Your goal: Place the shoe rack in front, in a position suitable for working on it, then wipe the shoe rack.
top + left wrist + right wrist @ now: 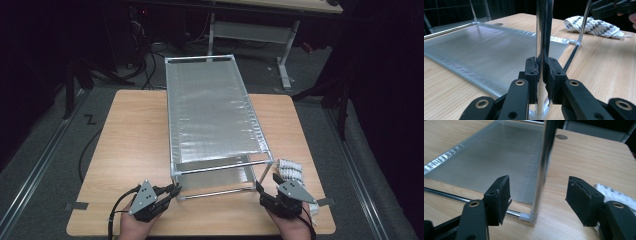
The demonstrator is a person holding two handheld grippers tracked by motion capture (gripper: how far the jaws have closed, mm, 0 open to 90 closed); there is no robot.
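A two-tier metal rack (210, 110) with silver mesh shelves stands lengthwise on the wooden table (130, 130). My left gripper (176, 190) (541, 72) is at the rack's near left corner, shut on the upright chrome post (541, 37) just above the white corner foot. At the near right corner, my right gripper (268, 181) (539, 195) is open. The near right post (544, 170) rises in the gap just beyond its pads, which do not touch it. A white patterned cloth (291, 170) (594, 25) (614, 195) lies bunched beside that corner.
The table's near edge runs just under both hands, with grey tape tabs (76, 206) at its corners. Bare wood lies to the left and right of the rack. Behind the table stand a white desk frame (285, 55) and cables on the dark floor.
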